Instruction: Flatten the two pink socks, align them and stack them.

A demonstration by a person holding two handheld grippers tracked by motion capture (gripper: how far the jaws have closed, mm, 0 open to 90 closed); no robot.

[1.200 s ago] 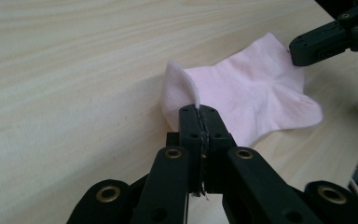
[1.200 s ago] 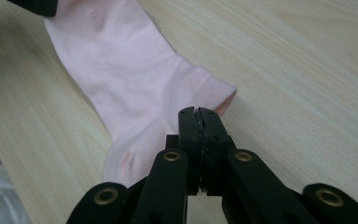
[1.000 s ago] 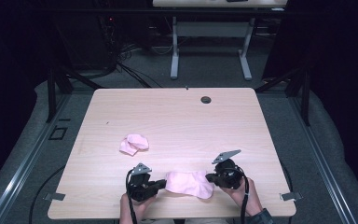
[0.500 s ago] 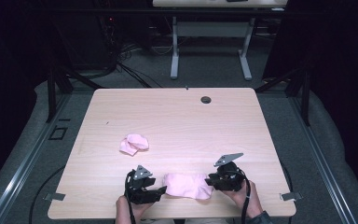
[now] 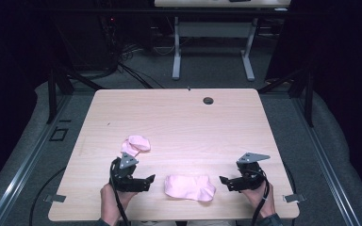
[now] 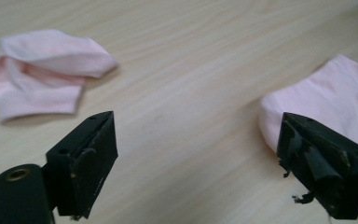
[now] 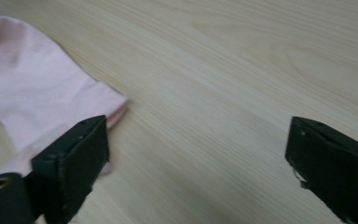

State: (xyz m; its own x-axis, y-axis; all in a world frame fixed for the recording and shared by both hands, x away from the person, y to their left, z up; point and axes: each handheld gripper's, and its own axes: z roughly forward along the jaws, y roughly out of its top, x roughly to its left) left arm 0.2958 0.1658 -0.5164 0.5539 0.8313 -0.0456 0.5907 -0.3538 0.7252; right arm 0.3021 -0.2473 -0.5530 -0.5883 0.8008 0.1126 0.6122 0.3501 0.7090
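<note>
Both grippers, left gripper (image 5: 150, 179) and right gripper (image 5: 223, 180), are gaping wide, jaws just opened, holding nothing, flanking the flat pink sock (image 5: 189, 187); crumpled sock (image 5: 135, 144) lying farther left.

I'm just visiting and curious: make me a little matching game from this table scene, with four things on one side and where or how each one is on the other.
Things:
1. flat pink sock
2. crumpled pink sock
3. left gripper
4. round black grommet

Places or states:
A. near the table's far edge
B. lying spread out between the two grippers, touched by neither
C. bunched up just beyond the left hand
D. jaws wide apart, nothing between them, having just been opening

Pairs: 1-B, 2-C, 3-D, 4-A
</note>
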